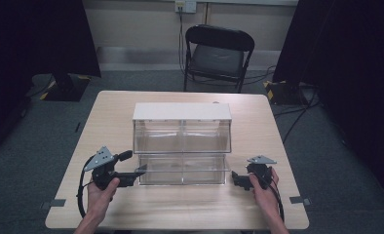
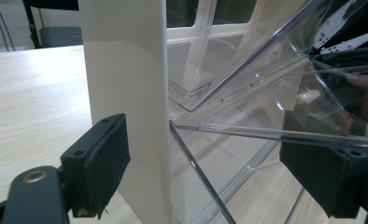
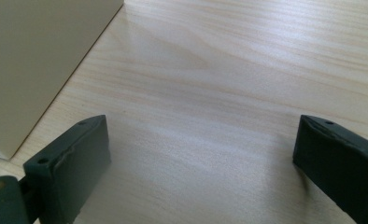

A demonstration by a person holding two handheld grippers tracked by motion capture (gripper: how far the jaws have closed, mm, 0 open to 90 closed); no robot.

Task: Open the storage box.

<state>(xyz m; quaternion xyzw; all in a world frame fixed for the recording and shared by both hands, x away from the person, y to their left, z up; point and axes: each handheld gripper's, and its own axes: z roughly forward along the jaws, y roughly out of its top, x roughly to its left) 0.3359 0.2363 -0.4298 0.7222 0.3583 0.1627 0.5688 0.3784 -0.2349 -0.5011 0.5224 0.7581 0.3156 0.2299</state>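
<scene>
Clear drawer box (image 1: 182, 141) sits mid worktop (image 1: 112, 117). Left tongs (image 2: 205, 172) wide apart around box's left wall and tipped-out bin – ready to grab. Right tongs (image 3: 201, 163) spread, nothing inside – waiting beside box.

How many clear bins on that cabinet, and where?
3, as far as the high view shows: upper left bin, upper right bin, and a wide lower bin tilted open toward the person. The glare could be hiding a divider there.

Black folding chair (image 1: 218, 54), grey carpet (image 1: 44, 136), dark curtains (image 1: 355, 58), pale wall (image 1: 141, 22)
</scene>
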